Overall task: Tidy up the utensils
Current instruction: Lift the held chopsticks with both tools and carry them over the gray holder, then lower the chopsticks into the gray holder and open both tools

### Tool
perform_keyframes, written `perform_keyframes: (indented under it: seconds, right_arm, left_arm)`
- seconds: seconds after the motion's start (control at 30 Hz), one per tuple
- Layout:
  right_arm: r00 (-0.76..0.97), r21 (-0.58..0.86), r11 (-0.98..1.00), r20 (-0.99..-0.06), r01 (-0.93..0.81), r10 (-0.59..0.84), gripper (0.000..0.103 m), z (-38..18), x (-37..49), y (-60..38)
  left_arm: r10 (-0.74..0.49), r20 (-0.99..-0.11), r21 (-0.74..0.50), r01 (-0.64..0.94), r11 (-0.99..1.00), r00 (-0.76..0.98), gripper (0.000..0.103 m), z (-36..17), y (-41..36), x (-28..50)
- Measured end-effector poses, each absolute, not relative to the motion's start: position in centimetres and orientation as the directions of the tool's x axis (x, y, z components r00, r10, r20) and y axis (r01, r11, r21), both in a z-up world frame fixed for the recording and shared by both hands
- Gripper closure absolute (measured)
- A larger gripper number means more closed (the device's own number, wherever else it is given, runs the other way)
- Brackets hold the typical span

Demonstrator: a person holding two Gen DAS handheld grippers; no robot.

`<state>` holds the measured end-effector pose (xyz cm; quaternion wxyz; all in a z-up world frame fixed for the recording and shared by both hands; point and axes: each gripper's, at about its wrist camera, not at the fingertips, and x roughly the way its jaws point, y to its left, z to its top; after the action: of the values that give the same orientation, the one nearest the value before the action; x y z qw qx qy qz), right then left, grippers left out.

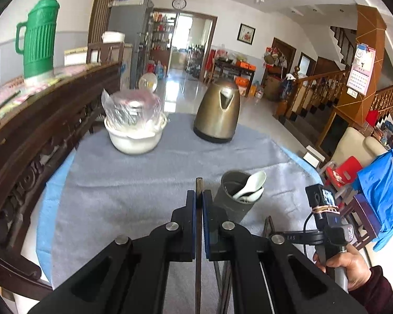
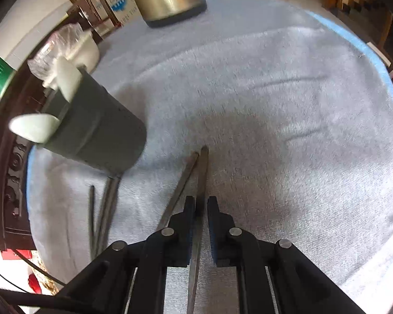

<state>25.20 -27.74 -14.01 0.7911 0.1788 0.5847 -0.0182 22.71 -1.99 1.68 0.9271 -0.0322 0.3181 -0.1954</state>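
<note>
Chopsticks: one (image 1: 198, 209) is pinched in the closed left gripper (image 1: 199, 196), another (image 2: 200, 183) in the closed right gripper (image 2: 201, 201), beside the grey cup (image 1: 235, 196) holding spoons (image 1: 251, 185). A careless insertion could tip the cup.

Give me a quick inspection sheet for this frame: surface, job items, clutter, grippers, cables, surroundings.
Surface: grey towel over a blue-edged sheet, creased.
Job's things: grey cup upright, holding white spoons; loose chopsticks lying on the towel beside the cup.
Clutter: metal kettle; white bowl with a plastic-wrapped item on top; green thermos on the wooden ledge.
Grippers: left gripper shut on a chopstick; right gripper shut on another chopstick, with one more lying alongside.
Cables: black lead by the right-hand rig.
Surroundings: living room, staircase, wall clock.
</note>
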Motion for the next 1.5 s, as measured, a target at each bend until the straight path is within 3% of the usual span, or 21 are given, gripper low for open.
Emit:
perform_keyframes:
  seconds: [0.23, 0.47, 0.67, 0.9, 1.27, 1.5]
  right_arm:
    - [0.346, 0.260, 0.939, -0.922, 0.226, 0.172, 0.090, -14.3, 25.3, -27.7]
    - [0.431, 0.279, 0.937, -0.887, 0.210, 0.168, 0.096, -12.7, 24.0, -28.5]
    - [0.610, 0.386, 0.909, -0.762, 0.158, 0.217, 0.097, -6.5, 22.3, -29.5]
    - [0.824, 0.471, 0.879, -0.525, 0.073, 0.213, 0.097, 2.0, 20.8, -29.3]
    - [0.953, 0.494, 0.869, -0.278, 0.036, 0.119, 0.097, 10.0, 20.1, -27.9]
    - [0.961, 0.403, 0.912, -0.273, 0.078, 0.039, 0.097, 10.4, 22.3, -25.5]
  left_arm:
    - [-0.371, -0.555, -0.164, 0.340, 0.926, 0.744, 0.098, 1.9, -2.3, 22.6]
    - [-0.375, -0.544, -0.178, 0.333, 0.926, 0.751, 0.098, 2.5, -1.7, 22.9]
    - [-0.392, -0.494, -0.196, 0.339, 0.920, 0.777, 0.098, 5.2, -1.4, 23.0]
    - [-0.420, -0.398, -0.200, 0.370, 0.907, 0.816, 0.098, 10.2, -1.5, 22.9]
    - [-0.470, -0.265, -0.177, 0.436, 0.882, 0.842, 0.098, 16.3, -3.4, 22.9]
    - [-0.488, -0.237, -0.164, 0.460, 0.873, 0.840, 0.098, 17.3, -6.1, 24.2]
